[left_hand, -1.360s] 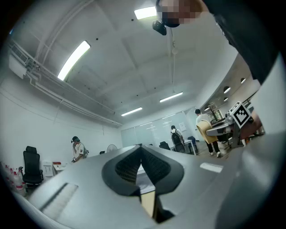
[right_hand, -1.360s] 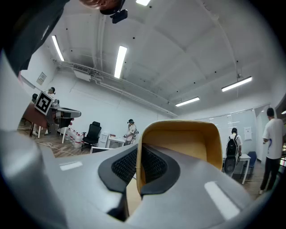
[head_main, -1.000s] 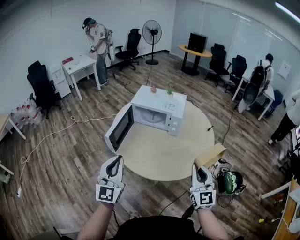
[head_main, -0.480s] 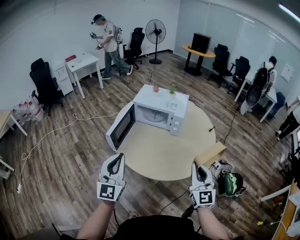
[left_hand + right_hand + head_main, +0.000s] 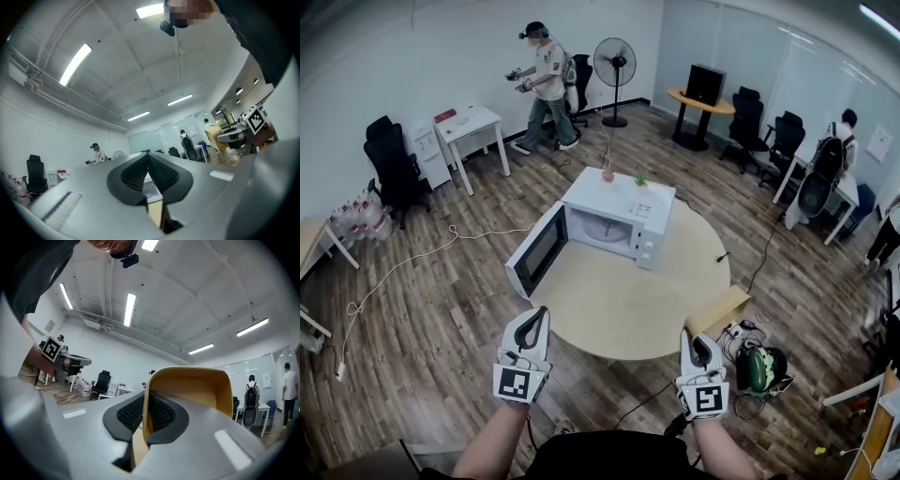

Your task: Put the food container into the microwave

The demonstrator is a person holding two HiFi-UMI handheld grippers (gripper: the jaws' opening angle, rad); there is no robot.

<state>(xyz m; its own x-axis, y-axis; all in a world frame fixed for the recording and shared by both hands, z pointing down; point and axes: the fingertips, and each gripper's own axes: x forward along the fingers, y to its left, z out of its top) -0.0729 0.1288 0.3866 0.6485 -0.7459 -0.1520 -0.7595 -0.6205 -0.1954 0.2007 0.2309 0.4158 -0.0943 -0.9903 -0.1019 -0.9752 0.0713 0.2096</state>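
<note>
Right gripper (image 5: 697, 339): jaws pinched on one thin wall of the tan food container (image 5: 719, 312), held off the near edge of the round worktop (image 5: 628, 314). Container looks light and slightly flexible; the visible inside is bare. A rim pinch may buckle it, so support lower if loaded.

Left gripper (image 5: 536, 319): jaws together, empty.

Microwave (image 5: 619, 217): door (image 5: 534, 251) open, only the turntable inside.

The microwave (image 5: 619, 223) stands at the far side of the round table (image 5: 628, 314), its cavity facing near. Bare tabletop in front leaves a straight way in. Its open door (image 5: 536, 251) juts out to the left and bars that side.
</note>
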